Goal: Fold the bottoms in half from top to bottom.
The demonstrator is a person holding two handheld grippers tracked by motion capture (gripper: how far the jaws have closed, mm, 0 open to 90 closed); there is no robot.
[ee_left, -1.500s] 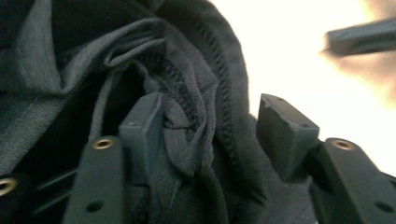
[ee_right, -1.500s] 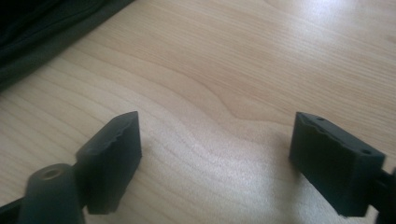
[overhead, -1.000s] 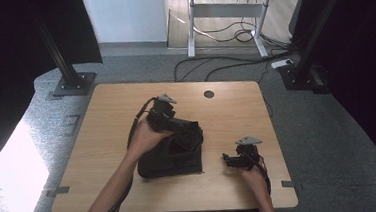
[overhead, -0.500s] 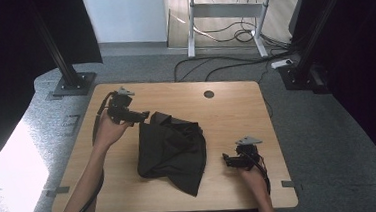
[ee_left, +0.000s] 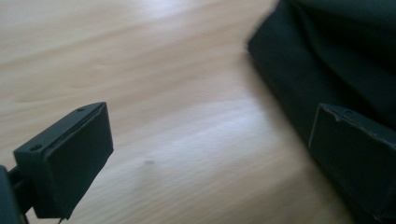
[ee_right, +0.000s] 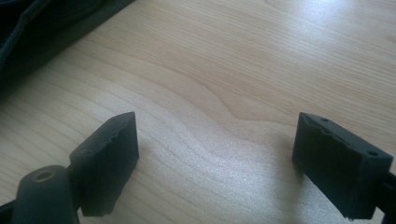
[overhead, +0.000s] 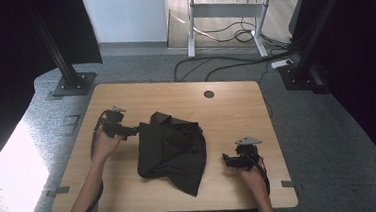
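— Two grippers are showing on your light wooden table point(overhead: 125, 95) right now. How is your left gripper point(overhead: 133, 132) sitting?

— You are holding it low over the wood at the left side, and its jaws have just been opening; they are standing spread wide. In the left gripper view bare wood is lying between them, and one jaw is overlapping the edge of the crumpled black cloth point(ee_left: 336, 56); whether it is touching the fabric I cannot tell. Nothing is being pinched.

— And where is that cloth lying?

— You are looking at it near the middle of the table in the high view, the black cloth point(overhead: 171, 149) bunched into loose folds, with one corner trailing toward your near edge. Its left edge is sitting just beside your left gripper's tips.

— What is your right gripper point(overhead: 226, 159) doing?

— You are resting it close to the near right part of the table, pointing toward the cloth but apart from it. Its jaws are also standing spread, with only wood grain between them in the right gripper view, and a dark fold of the cloth point(ee_right: 42, 28) is showing at the upper left corner, well ahead of the jaws.

— Is either hand gripping anything?

— You are holding nothing in either gripper; the cloth is lying free on the table between them.
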